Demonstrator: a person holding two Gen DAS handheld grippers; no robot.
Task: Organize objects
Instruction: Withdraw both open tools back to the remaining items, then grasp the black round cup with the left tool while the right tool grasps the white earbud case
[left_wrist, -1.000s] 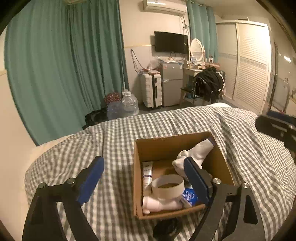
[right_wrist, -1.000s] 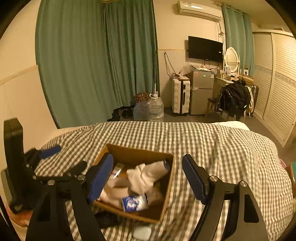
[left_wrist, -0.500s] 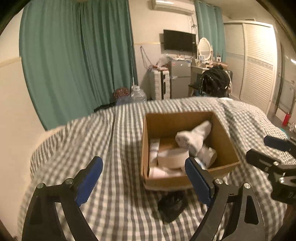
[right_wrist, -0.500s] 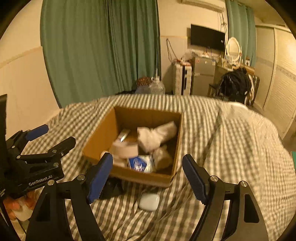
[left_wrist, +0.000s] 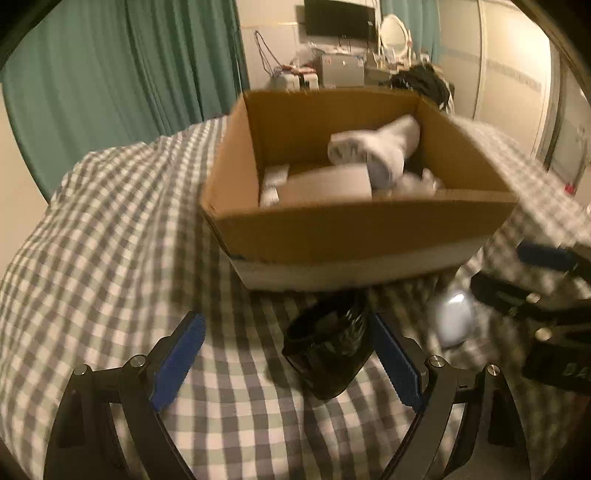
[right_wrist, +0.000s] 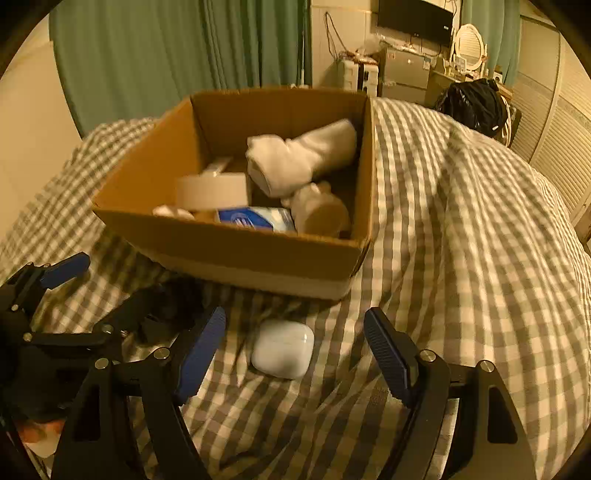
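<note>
Here both claws hang wide and empty over the checked bed (right_wrist: 461, 221), each lined up on one loose thing lying just in front of the cardboard box (right_wrist: 258, 254). The left claw (left_wrist: 288, 358) brackets a black cup-like object (left_wrist: 328, 354) tipped on its side, and its right finger already sits close against it, so a skewed closing would likely roll the object away rather than catch it. The right claw (right_wrist: 295, 354) frames a white earbud case (right_wrist: 282, 349), smooth and rounded, lying in a fold of the soft cover; I judge it could squirt out of the pinch or sink into the bedding as the fingers press down. The two claws stand near each other, so closing in together risks a knock between them. The box's near wall rises just beyond both objects and leaves little room forward, and the box already holds a white sock (right_wrist: 299, 158), a tape roll (right_wrist: 212, 190) and a blue packet (right_wrist: 255, 218). Open bed lies toward its right side and toward the near edge.
</note>
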